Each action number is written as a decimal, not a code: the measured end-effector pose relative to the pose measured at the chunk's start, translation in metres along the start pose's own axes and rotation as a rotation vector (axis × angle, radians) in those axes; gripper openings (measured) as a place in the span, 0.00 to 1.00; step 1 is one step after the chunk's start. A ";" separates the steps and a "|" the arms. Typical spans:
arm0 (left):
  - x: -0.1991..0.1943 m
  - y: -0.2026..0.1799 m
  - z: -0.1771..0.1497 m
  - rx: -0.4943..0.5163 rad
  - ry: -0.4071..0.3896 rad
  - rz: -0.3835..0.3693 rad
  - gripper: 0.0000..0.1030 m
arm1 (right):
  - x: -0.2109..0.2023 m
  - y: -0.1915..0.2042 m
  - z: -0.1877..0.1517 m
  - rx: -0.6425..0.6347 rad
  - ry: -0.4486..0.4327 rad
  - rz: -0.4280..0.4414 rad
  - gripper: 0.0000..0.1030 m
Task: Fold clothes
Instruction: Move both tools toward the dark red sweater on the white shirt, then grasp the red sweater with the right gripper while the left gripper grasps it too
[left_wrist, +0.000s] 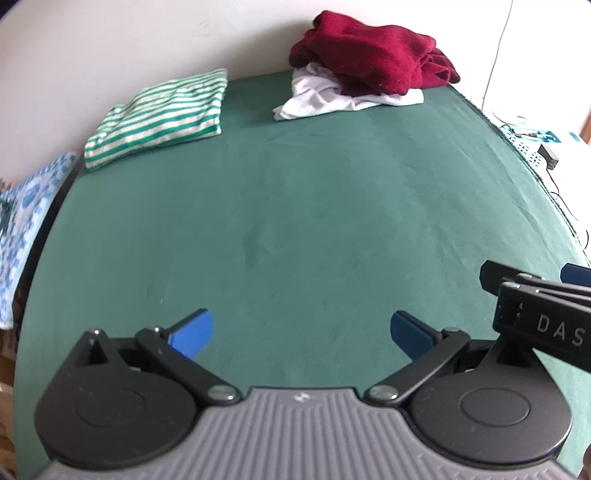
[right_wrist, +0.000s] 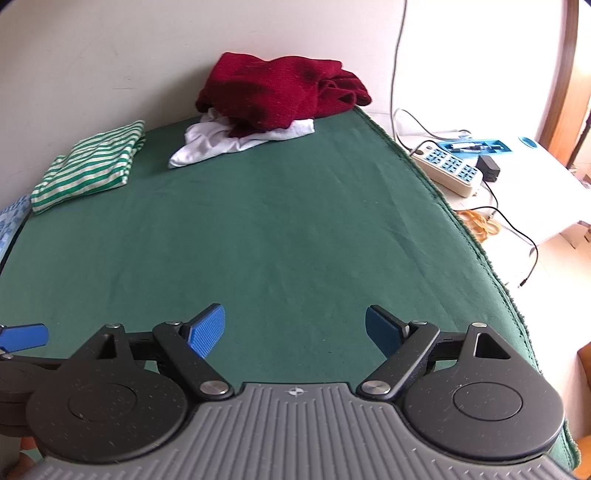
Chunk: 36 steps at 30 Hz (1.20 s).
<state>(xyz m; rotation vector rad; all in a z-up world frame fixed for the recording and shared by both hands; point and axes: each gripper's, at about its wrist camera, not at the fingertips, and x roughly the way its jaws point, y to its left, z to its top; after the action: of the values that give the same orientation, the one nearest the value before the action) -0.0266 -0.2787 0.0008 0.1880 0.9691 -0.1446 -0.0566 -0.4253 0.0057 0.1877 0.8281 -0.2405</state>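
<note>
A crumpled dark red garment (left_wrist: 373, 55) (right_wrist: 280, 92) lies heaped on a white garment (left_wrist: 332, 94) (right_wrist: 236, 142) at the far edge of the green cloth-covered table (left_wrist: 295, 206) (right_wrist: 280, 229). A folded green-and-white striped shirt (left_wrist: 159, 118) (right_wrist: 88, 168) rests at the far left. My left gripper (left_wrist: 301, 332) hovers open over the near part of the table, holding nothing. My right gripper (right_wrist: 295, 328) is open beside it, also holding nothing. The right gripper's body shows at the right edge of the left wrist view, and a blue fingertip (right_wrist: 24, 338) of the left one at the left edge of the right wrist view.
A blue-and-white patterned cloth (left_wrist: 26, 221) (right_wrist: 11, 221) lies off the table's left edge. To the right stand a white side surface with a power strip (right_wrist: 447, 168), a blue tray (right_wrist: 476, 146), a black adapter (right_wrist: 487, 168) and trailing cables (right_wrist: 517, 229). A wall backs the table.
</note>
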 end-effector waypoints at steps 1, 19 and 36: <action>0.001 0.000 0.002 0.005 -0.002 -0.006 1.00 | 0.000 -0.001 0.000 0.006 0.002 -0.007 0.83; 0.034 0.033 0.070 0.141 -0.026 -0.159 1.00 | 0.016 0.035 0.044 -0.001 -0.044 -0.095 0.83; 0.157 0.035 0.255 0.091 -0.008 -0.140 0.99 | 0.199 -0.024 0.286 0.100 -0.006 0.073 0.82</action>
<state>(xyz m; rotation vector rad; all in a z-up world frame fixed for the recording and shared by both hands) 0.2733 -0.3077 0.0148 0.2027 0.9687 -0.3178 0.2677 -0.5490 0.0451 0.3102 0.8021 -0.2133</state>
